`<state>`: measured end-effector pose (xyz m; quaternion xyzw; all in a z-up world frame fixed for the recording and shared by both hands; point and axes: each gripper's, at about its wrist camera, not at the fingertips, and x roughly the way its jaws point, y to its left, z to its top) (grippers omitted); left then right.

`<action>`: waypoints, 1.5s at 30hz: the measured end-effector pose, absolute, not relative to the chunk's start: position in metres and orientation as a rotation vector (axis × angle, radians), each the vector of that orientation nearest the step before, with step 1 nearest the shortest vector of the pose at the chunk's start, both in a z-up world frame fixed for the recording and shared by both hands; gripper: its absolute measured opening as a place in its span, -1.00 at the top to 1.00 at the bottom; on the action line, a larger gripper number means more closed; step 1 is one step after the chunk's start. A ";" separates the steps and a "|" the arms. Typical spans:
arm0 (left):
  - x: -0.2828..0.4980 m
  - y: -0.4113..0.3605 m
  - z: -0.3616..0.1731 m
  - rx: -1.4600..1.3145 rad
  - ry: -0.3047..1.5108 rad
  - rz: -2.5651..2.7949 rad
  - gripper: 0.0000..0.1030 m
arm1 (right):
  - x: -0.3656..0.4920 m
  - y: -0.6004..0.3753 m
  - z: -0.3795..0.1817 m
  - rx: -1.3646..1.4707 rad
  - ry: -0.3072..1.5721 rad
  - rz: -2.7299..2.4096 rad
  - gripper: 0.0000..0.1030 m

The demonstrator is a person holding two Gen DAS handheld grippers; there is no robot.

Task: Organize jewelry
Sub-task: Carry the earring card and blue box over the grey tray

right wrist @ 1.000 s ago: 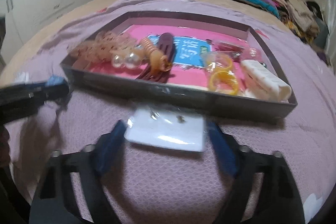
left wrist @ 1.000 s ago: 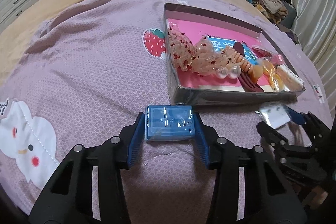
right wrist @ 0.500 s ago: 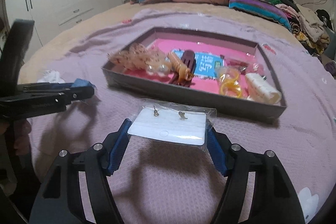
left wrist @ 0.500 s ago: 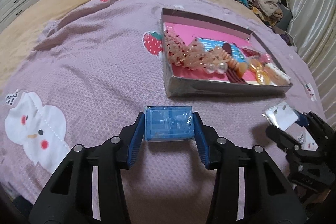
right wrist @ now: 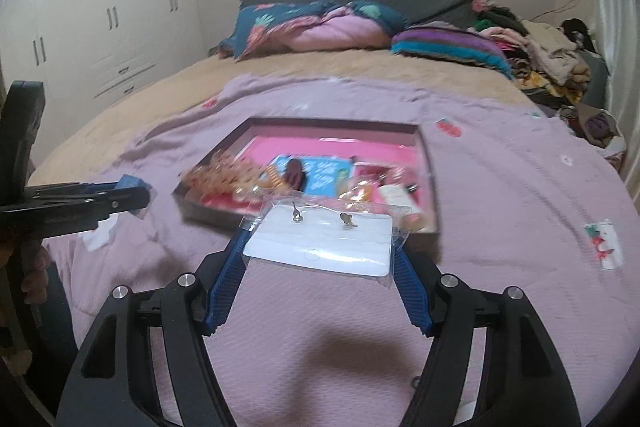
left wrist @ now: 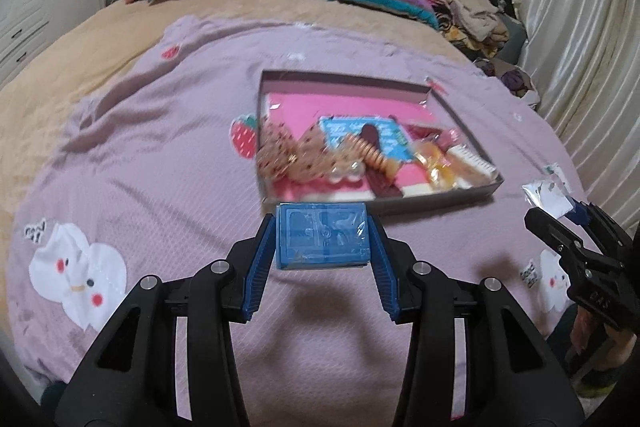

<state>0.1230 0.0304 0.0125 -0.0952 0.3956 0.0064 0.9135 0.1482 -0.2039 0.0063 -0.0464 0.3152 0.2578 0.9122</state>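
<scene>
Left tool (left wrist: pixel 323 242) clamped on stiff blue box (left wrist: pixel 322 235); right tool (right wrist: pixel 320 247) pinching light, slippery earring packet (right wrist: pixel 322 241) by side edges.

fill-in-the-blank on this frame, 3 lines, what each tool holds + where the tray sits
1. The left tool is shut on a small ____ box.
2. The right tool grips a clear bag holding a white card with two ____.
3. The tray of hair accessories rests on the ____.

Missing: blue; earrings; bed

No legible text anywhere.
</scene>
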 end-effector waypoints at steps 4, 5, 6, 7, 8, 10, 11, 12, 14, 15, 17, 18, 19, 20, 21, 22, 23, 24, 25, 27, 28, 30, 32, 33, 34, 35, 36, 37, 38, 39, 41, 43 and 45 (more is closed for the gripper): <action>0.131 0.022 0.025 -0.185 0.787 0.004 0.28 | 0.155 -0.217 0.015 -0.078 0.625 0.498 -0.30; 0.133 0.020 0.027 -0.184 0.784 0.002 0.28 | 0.155 -0.220 0.017 -0.076 0.618 0.492 -0.30; 0.136 0.017 0.029 -0.183 0.779 -0.003 0.28 | 0.156 -0.223 0.020 -0.075 0.608 0.485 -0.31; 0.138 0.016 0.030 -0.181 0.775 -0.005 0.28 | 0.158 -0.224 0.022 -0.076 0.600 0.477 -0.31; 0.141 0.014 0.032 -0.175 0.772 -0.007 0.28 | 0.160 -0.225 0.023 -0.076 0.595 0.472 -0.31; 0.148 0.009 0.036 -0.166 0.765 -0.014 0.28 | 0.164 -0.229 0.027 -0.074 0.585 0.462 -0.31; 0.149 0.007 0.036 -0.161 0.762 -0.016 0.28 | 0.167 -0.231 0.029 -0.071 0.578 0.457 -0.31; 0.153 0.004 0.038 -0.152 0.759 -0.017 0.28 | 0.169 -0.231 0.031 -0.071 0.573 0.452 -0.31; 0.157 0.001 0.038 -0.146 0.757 -0.022 0.28 | 0.175 -0.234 0.034 -0.065 0.567 0.440 -0.31; 0.160 -0.001 0.038 -0.144 0.757 -0.025 0.28 | 0.179 -0.235 0.035 -0.060 0.567 0.433 -0.31; 0.166 -0.003 0.038 -0.139 0.758 -0.028 0.28 | 0.185 -0.236 0.037 -0.053 0.565 0.427 -0.31; 0.171 -0.004 0.038 -0.140 0.760 -0.030 0.28 | 0.188 -0.236 0.038 -0.054 0.565 0.423 -0.31; 0.173 -0.004 0.037 -0.142 0.761 -0.032 0.28 | 0.192 -0.236 0.039 -0.055 0.562 0.418 -0.31; 0.176 -0.004 0.037 -0.140 0.763 -0.034 0.28 | 0.195 -0.236 0.040 -0.056 0.559 0.415 -0.31; 0.179 -0.005 0.036 -0.138 0.764 -0.032 0.28 | 0.198 -0.235 0.041 -0.058 0.558 0.414 -0.31; 0.181 -0.004 0.035 -0.139 0.765 -0.031 0.28 | 0.201 -0.235 0.042 -0.059 0.557 0.413 -0.31; 0.184 -0.003 0.035 -0.139 0.768 -0.030 0.28 | 0.204 -0.234 0.042 -0.061 0.555 0.412 -0.31; 0.187 -0.003 0.034 -0.139 0.771 -0.029 0.28 | 0.207 -0.233 0.043 -0.062 0.554 0.411 -0.31; 0.191 -0.002 0.033 -0.140 0.775 -0.026 0.28 | 0.211 -0.232 0.044 -0.064 0.554 0.412 -0.31; 0.195 0.000 0.030 -0.142 0.780 -0.022 0.28 | 0.217 -0.229 0.045 -0.070 0.554 0.411 -0.31; 0.198 0.001 0.028 -0.144 0.784 -0.019 0.28 | 0.219 -0.227 0.045 -0.072 0.554 0.413 -0.31; 0.202 0.003 0.024 -0.148 0.791 -0.016 0.28 | 0.224 -0.224 0.044 -0.079 0.558 0.416 -0.31; 0.206 0.004 0.020 -0.151 0.795 -0.014 0.28 | 0.229 -0.221 0.043 -0.083 0.560 0.417 -0.31; 0.207 0.005 0.018 -0.151 0.796 -0.011 0.28 | 0.232 -0.220 0.043 -0.083 0.562 0.419 -0.31; 0.209 0.005 0.015 -0.151 0.803 -0.007 0.28 | 0.236 -0.218 0.041 -0.086 0.567 0.421 -0.31; 0.211 0.006 0.012 -0.155 0.810 -0.006 0.28 | 0.238 -0.217 0.041 -0.089 0.569 0.421 -0.31; 0.213 0.007 0.009 -0.157 0.816 -0.004 0.28 | 0.241 -0.214 0.040 -0.093 0.571 0.423 -0.31; 0.214 0.008 0.006 -0.157 0.820 -0.003 0.28 | 0.244 -0.212 0.039 -0.098 0.576 0.426 -0.31; 0.216 0.009 0.003 -0.158 0.827 -0.003 0.28 | 0.246 -0.210 0.038 -0.103 0.577 0.427 -0.31; 0.217 0.009 0.001 -0.159 0.831 -0.002 0.28 | 0.249 -0.207 0.037 -0.107 0.578 0.428 -0.31; 0.219 0.011 -0.005 -0.159 0.844 -0.001 0.28 | 0.254 -0.202 0.035 -0.117 0.582 0.437 -0.31; 0.221 0.011 -0.010 -0.157 0.859 0.000 0.28 | 0.258 -0.196 0.032 -0.127 0.585 0.446 -0.31; 0.223 0.012 -0.015 -0.157 0.871 -0.001 0.28 | 0.261 -0.190 0.026 -0.133 0.594 0.460 -0.31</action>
